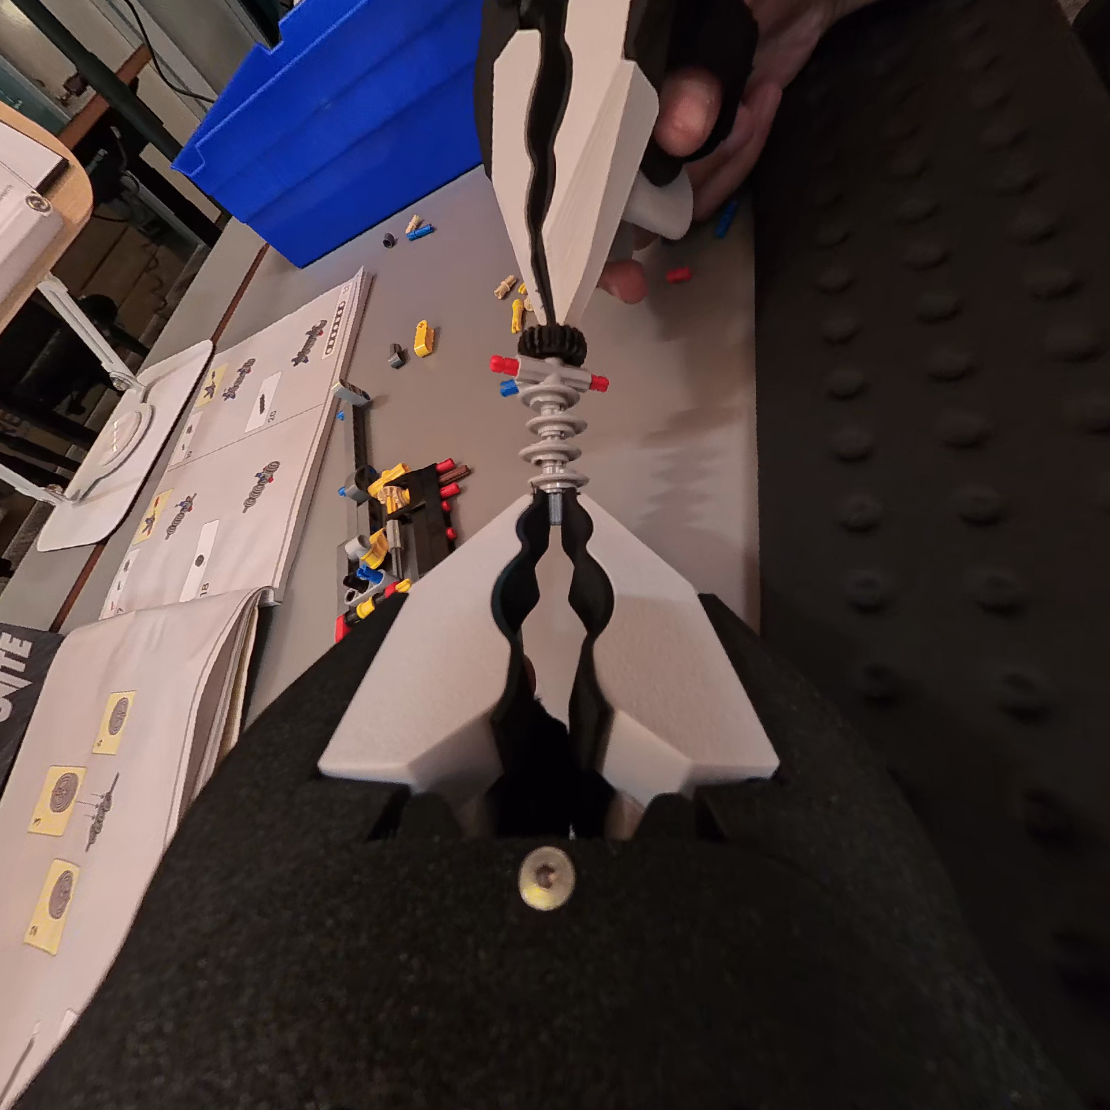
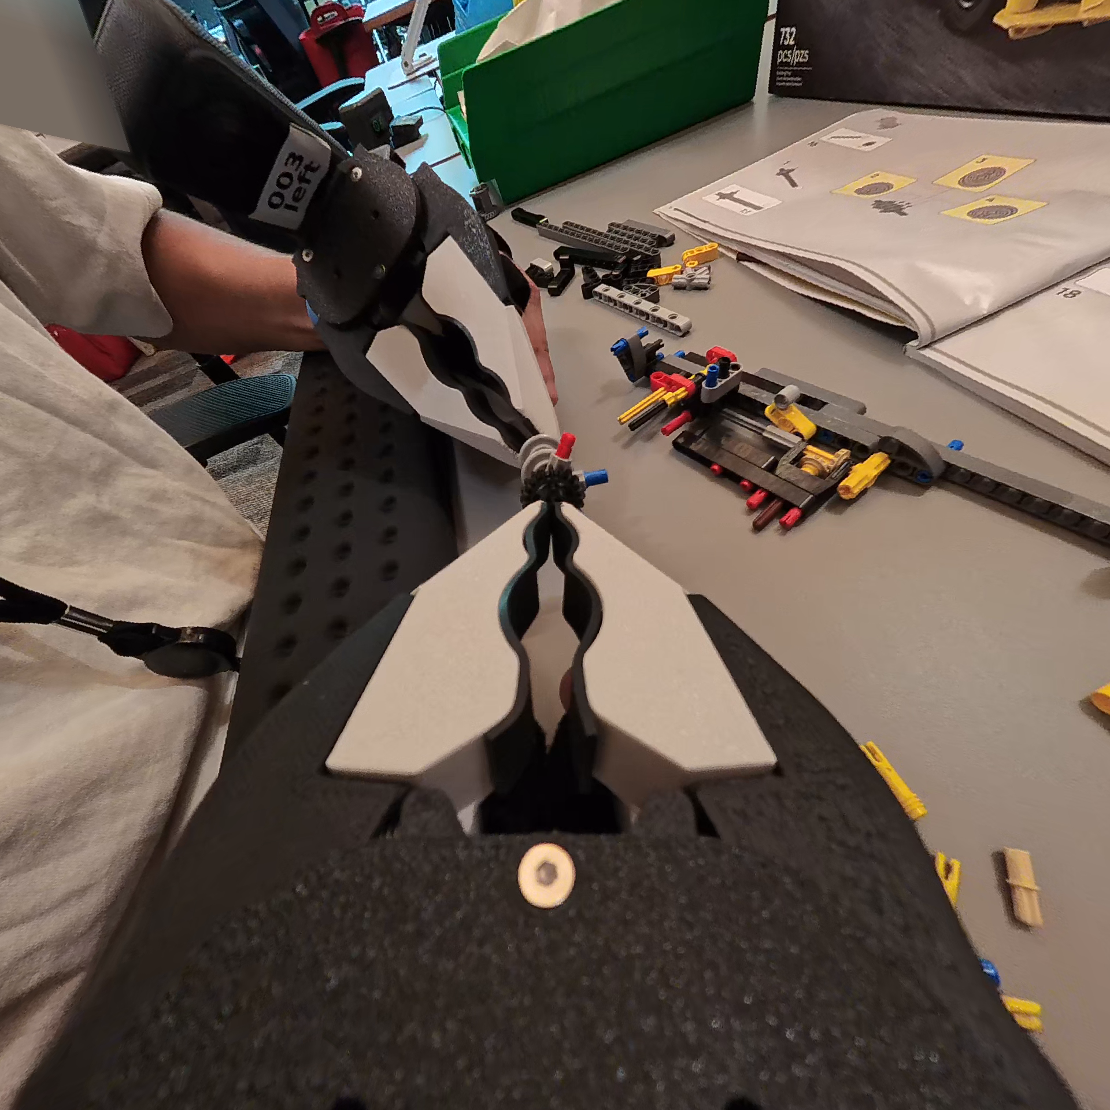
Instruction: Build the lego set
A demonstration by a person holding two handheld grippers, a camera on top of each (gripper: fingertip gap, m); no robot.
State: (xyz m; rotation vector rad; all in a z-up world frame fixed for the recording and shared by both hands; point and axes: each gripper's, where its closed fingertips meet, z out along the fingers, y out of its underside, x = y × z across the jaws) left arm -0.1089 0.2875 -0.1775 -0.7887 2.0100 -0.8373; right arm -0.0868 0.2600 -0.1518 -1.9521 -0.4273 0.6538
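Note:
A small sub-assembly (image 1: pixel 552 420) is held above the grey table (image 1: pixel 661 420) between both grippers. It has several grey discs on an axle, a grey cross piece with red and blue pins, and a black gear (image 1: pixel 551 345). My left gripper (image 1: pixel 555 501) is shut on the axle end below the discs. My right gripper (image 1: pixel 548 315) comes from the far side, shut on the black gear. In the right wrist view, my right gripper (image 2: pixel 549 510) pinches the gear (image 2: pixel 549 488), and the left gripper (image 2: pixel 531 435) holds the disc end from the upper left.
A part-built black and grey chassis (image 2: pixel 781 444) lies on the table beside an open instruction booklet (image 2: pixel 901 240). Loose beams (image 2: pixel 624 252) and pins (image 2: pixel 1021 886) are scattered around. A blue bin (image 1: pixel 348 120), a green bin (image 2: pixel 600 90) and the set's box (image 2: pixel 937 54) stand farther back. A black dimpled panel (image 2: pixel 342 480) runs along the table edge. Left tips to right tips: about 5 cm.

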